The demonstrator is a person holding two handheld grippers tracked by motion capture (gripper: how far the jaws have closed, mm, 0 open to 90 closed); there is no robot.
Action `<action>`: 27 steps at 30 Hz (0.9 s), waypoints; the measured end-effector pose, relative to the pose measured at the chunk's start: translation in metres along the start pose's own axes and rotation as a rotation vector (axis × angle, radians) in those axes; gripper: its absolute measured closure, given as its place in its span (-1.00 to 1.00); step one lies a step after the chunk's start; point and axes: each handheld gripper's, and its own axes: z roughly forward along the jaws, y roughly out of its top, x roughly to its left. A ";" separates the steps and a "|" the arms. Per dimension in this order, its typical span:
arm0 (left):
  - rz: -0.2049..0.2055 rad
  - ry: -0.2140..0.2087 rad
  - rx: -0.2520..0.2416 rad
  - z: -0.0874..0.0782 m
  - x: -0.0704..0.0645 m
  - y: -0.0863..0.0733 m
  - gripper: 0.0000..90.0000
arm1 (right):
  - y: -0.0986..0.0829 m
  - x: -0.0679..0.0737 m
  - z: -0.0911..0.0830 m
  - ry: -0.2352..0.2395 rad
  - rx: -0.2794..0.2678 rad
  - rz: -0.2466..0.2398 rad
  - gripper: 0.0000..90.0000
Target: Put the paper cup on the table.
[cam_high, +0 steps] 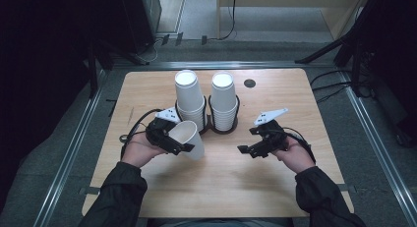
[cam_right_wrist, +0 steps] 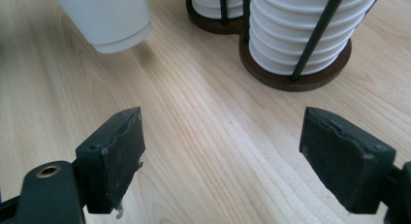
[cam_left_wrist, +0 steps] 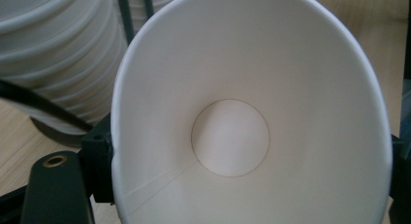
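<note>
My left gripper [cam_high: 178, 145] is shut on a white paper cup [cam_high: 189, 138], held tilted above the table with its mouth toward the gripper. In the left gripper view I look straight into the cup [cam_left_wrist: 232, 136], its rim pinched between the jaws. Two stacks of upside-down white cups [cam_high: 190, 100] [cam_high: 223, 100] stand in a dark double holder [cam_high: 209, 125] behind it. My right gripper [cam_high: 247, 149] hovers open over bare wood at the right; in the right gripper view its gap [cam_right_wrist: 220, 158] holds nothing, and the held cup's base [cam_right_wrist: 109, 18] hangs at upper left.
The table is light wood [cam_high: 221, 183] with a small dark round hole [cam_high: 250, 83] near its far edge. Cup holder base [cam_right_wrist: 295, 78] sits just ahead of the right gripper. Dark stands and cables surround the table on the floor.
</note>
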 end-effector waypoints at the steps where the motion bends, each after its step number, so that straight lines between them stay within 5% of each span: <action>1: -0.007 0.007 -0.001 -0.001 0.001 -0.002 -0.63 | 0.001 -0.001 0.000 -0.001 -0.004 0.003 -0.63; 27: -0.149 0.099 -0.028 -0.039 0.030 -0.040 -0.63 | 0.009 -0.022 0.009 -0.013 -0.004 0.001 -0.62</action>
